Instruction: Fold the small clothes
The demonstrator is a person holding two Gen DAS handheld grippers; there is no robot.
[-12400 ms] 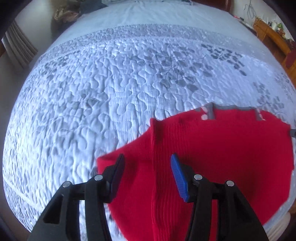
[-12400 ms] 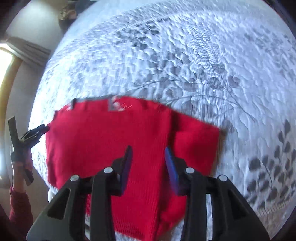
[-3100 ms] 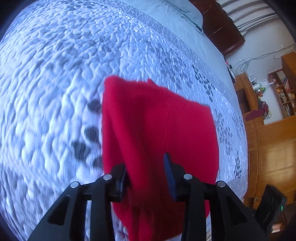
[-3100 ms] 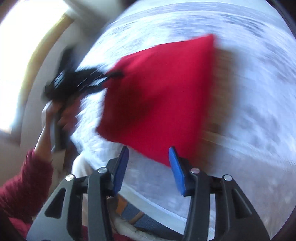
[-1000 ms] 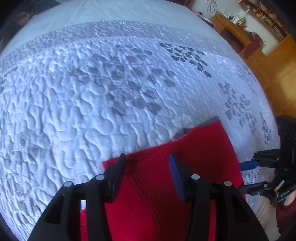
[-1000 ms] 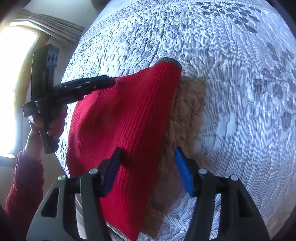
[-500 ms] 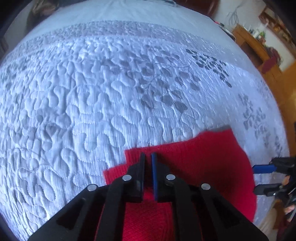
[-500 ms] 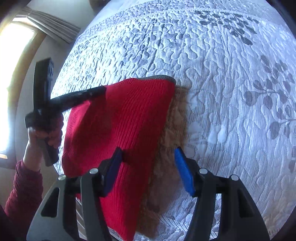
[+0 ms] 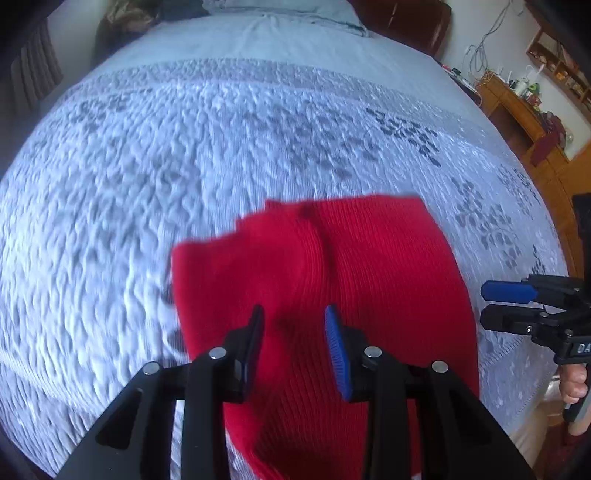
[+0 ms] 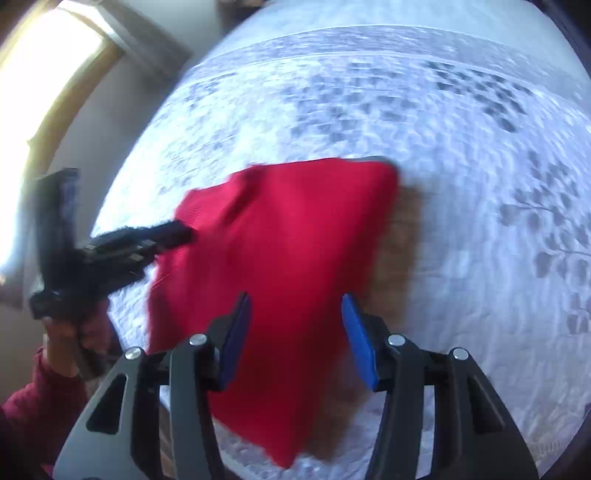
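A red knitted garment lies folded on the white quilted bed, with a rumpled flap at its far left corner. My left gripper hovers over the garment's near part. Its jaws are opening and nothing is pinched between them. In the right wrist view the garment is a rough rectangle, and the left gripper sits at its left edge. My right gripper hangs above the garment's near right side. Its jaws are closing, and the pads stand apart and clear of the cloth. The right gripper also shows beside the garment's right edge.
The quilt with grey leaf prints spreads far beyond the garment. Wooden furniture and a dark headboard stand past the bed. A bright window is at the left. A hand in a red sleeve holds the left gripper near the bed's edge.
The left gripper, shut on the garment's far edge half a second ago, has opened and drawn back. The right gripper has lifted a little and its jaws have narrowed slightly.
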